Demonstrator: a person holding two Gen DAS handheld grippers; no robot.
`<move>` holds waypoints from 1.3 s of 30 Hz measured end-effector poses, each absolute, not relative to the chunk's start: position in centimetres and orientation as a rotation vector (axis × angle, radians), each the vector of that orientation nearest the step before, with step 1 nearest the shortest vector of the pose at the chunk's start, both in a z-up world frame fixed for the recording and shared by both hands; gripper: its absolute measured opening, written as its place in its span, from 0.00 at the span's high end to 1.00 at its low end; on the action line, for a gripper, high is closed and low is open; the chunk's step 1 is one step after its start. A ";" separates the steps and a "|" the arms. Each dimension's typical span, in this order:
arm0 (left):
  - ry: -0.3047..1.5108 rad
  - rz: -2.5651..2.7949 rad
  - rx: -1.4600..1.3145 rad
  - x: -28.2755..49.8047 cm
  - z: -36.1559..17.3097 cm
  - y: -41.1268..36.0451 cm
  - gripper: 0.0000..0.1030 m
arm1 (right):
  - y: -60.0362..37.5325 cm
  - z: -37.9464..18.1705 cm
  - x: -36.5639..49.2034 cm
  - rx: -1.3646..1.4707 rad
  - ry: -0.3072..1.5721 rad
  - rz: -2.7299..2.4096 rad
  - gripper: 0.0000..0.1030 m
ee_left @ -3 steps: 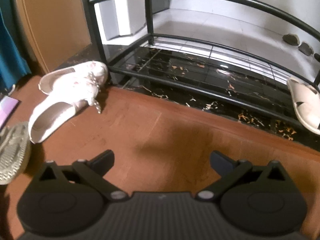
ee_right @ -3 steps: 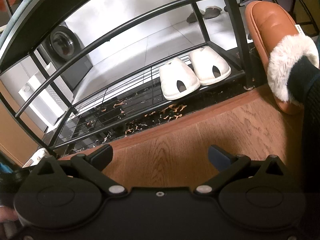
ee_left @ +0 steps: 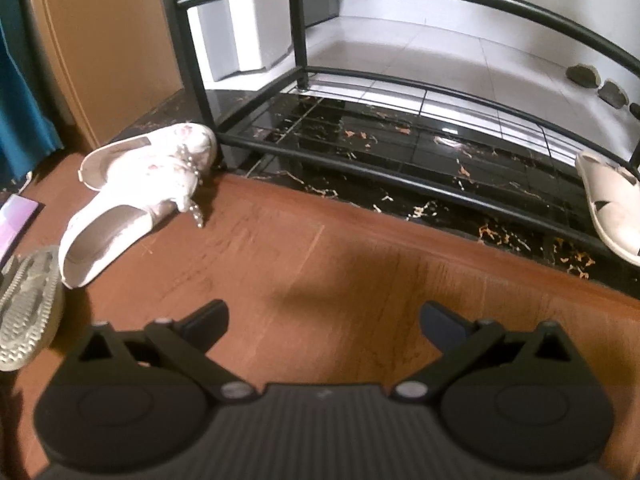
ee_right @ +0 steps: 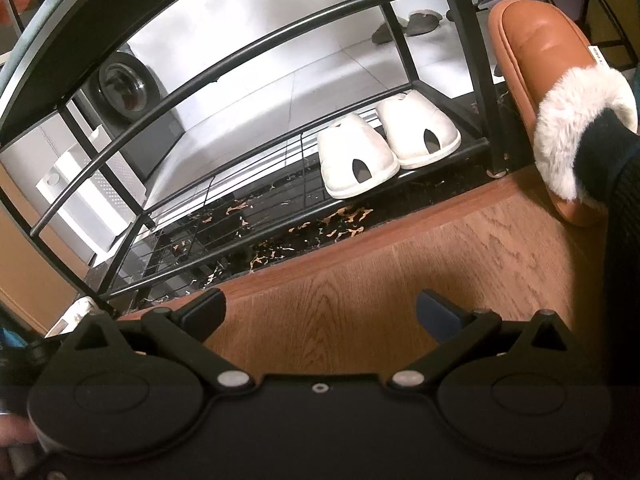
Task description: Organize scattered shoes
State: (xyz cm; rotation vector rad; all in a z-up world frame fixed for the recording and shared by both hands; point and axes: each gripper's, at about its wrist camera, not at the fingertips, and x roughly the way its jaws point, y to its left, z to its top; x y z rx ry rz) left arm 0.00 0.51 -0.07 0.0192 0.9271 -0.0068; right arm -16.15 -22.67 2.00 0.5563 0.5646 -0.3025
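Your left gripper (ee_left: 324,322) hangs over the wood floor (ee_left: 360,248) with its fingers spread wide and nothing between them. Your right gripper (ee_right: 320,312) hangs the same way, fingers wide apart and empty, over the same floor a little further along.

Ahead of both stands a black metal rack (ee_left: 400,148), its wire bottom shelf set low over dark marbled tile. In the right view, two white slippers (ee_right: 384,144) sit side by side on that shelf at its right end, toes toward you, touching each other. That reads as a tidied pair, set together where the rack has room. In the left view one of them shows at the far right edge.

To the left of the rack, off the shelf, two pale flat shoes (ee_left: 136,196) lie on the floor. One rests partly across the other, its toe almost against the rack's corner post. A beaded strap trails from them onto the wood. Nearer you at the left edge lies another shoe, sole up (ee_left: 24,308), just beside them. These three look like the loose ones, since they lie crooked and off the rack.

At the right edge of the right view, a tan fur-lined slipper (ee_right: 552,64) is worn on a foot in a dark sock, so it is likely not part of the job.

The shelf's left and middle stretch holds no shoes, so there is room for the flats. Your left gripper is the closer one to them.
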 end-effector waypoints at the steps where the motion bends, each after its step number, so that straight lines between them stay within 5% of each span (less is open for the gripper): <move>1: 0.930 -0.014 0.015 0.0 -0.1 0.7 0.01 | -22.6 1.9 -16.1 0.551 0.576 -0.305 0.00; 27: 0.919 -0.014 0.017 0.9 1.1 2.7 0.01 | -22.1 0.1 -14.8 0.365 0.792 -0.434 0.00; 39: 0.693 0.036 -0.102 -0.3 9.9 12.5 0.01 | -11.4 10.4 -13.6 0.379 0.441 -0.216 0.00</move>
